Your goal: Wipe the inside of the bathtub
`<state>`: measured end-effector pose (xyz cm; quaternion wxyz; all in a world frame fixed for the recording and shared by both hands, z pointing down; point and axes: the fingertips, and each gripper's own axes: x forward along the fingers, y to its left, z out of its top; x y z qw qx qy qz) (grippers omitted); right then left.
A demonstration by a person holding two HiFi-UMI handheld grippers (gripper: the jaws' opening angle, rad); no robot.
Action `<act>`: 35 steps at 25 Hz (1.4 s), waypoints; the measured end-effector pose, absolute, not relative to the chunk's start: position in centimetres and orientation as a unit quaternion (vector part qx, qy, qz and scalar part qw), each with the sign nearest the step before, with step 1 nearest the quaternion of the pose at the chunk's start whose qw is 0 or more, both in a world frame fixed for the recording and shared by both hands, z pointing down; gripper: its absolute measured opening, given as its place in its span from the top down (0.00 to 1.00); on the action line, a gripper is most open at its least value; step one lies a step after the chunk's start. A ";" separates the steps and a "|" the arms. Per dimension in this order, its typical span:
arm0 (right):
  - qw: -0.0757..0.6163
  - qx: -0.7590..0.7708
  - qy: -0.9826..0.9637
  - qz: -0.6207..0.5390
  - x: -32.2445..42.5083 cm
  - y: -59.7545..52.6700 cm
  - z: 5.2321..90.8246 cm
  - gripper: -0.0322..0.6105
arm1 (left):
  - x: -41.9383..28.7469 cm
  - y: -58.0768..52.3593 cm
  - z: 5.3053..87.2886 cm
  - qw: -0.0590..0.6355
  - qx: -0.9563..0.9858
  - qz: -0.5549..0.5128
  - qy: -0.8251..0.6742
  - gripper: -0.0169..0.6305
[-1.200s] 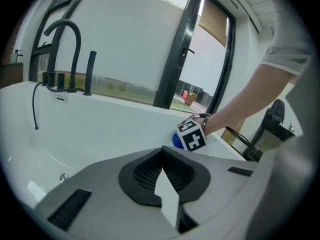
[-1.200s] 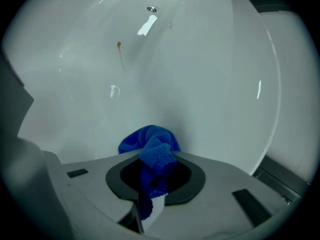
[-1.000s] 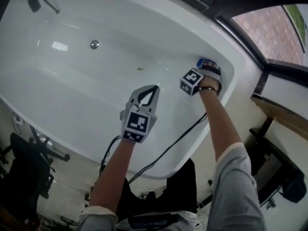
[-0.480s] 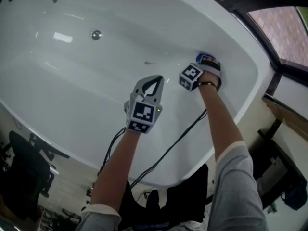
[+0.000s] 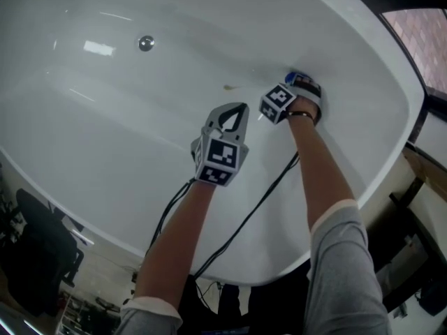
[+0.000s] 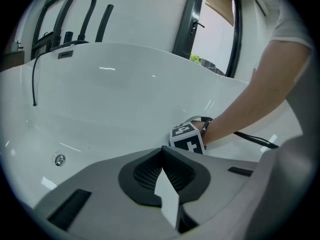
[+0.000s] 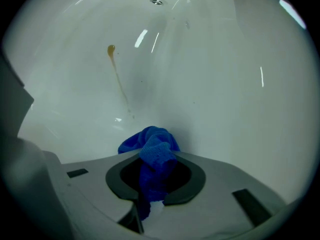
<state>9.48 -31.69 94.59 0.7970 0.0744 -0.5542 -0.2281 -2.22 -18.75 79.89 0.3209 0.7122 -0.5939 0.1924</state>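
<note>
The white bathtub (image 5: 105,145) fills the head view. My right gripper (image 5: 302,84) is shut on a blue cloth (image 7: 150,149) and presses it against the tub's inner wall at the right end; the blue cloth (image 5: 294,79) just shows past the hand. A brown streak (image 7: 117,76) runs down the wall ahead of the cloth, and shows as a small brown mark (image 5: 229,87) in the head view. My left gripper (image 5: 232,112) hovers over the middle of the tub, shut, with nothing in it. In the left gripper view my right gripper's marker cube (image 6: 187,139) sits low against the wall.
The round drain (image 5: 145,43) lies at the tub's far left, also seen as the drain (image 7: 156,1) up ahead. Black faucet pipes (image 6: 75,19) rise behind the tub rim. Black cables (image 5: 244,215) trail from both grippers over the near rim. A dark window frame (image 6: 187,19) stands behind.
The head view has shifted, so the tub sits lower and further right in frame. Both grippers keep the same places in the tub; the right one still presses the cloth to the wall.
</note>
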 end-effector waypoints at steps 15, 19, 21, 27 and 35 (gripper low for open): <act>0.794 0.101 -0.574 -0.174 7.5 -30.4 100.5 0.85 | -7.5 -18.5 83.8 0.279 0.687 0.234 -0.629 0.97; 0.790 0.143 -0.587 -0.105 6.4 -29.5 101.2 0.85 | -9.1 -18.1 84.1 0.273 0.681 0.240 -0.636 0.97; 0.776 0.177 -0.604 -0.051 5.8 -28.8 101.6 0.85 | -9.7 -17.6 84.2 0.272 0.679 0.244 -0.636 0.97; 0.716 0.231 -0.652 0.098 2.1 -24.4 102.5 0.85 | -11.7 -15.7 85.4 0.283 0.660 0.252 -0.649 0.97; 0.625 0.228 -0.719 0.201 -2.9 -20.8 103.0 0.85 | -14.8 -14.3 85.8 0.294 0.627 0.248 -0.677 0.97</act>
